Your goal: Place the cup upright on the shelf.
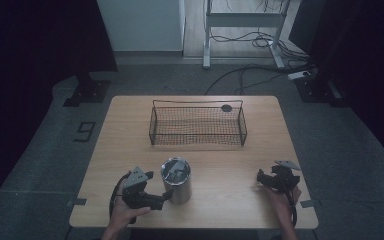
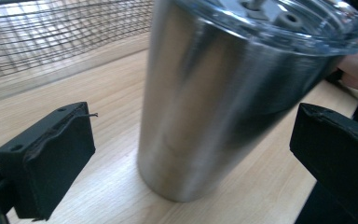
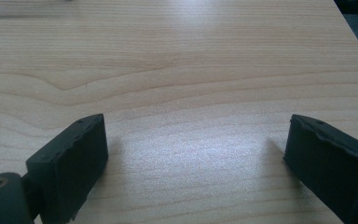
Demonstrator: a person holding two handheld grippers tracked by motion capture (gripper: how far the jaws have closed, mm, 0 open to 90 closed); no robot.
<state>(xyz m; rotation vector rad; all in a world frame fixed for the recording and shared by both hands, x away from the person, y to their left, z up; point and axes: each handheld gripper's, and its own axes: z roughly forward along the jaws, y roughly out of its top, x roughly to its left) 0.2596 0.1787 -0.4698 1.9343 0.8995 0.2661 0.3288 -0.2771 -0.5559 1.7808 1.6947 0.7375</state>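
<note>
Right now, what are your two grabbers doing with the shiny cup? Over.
Left gripper open, jaws either side of the steel tumbler, not gripping. Right gripper open over bare table. Tumbler upright, lid on. Wire basket beyond, path clear.

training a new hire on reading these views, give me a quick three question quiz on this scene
1. True or false: the steel cup lies inside the wire basket.
2. Which hand-held gripper has the cup between its open jaws: A) left hand-held gripper, B) right hand-held gripper?
3. Fill in: the cup stands ___ on the table, with a clear lid on top.

Key:
1. False; it stands on the table, nearer the person than the basket.
2. A; in the left gripper view the jaws sit either side of it, not touching.
3. upright
</note>
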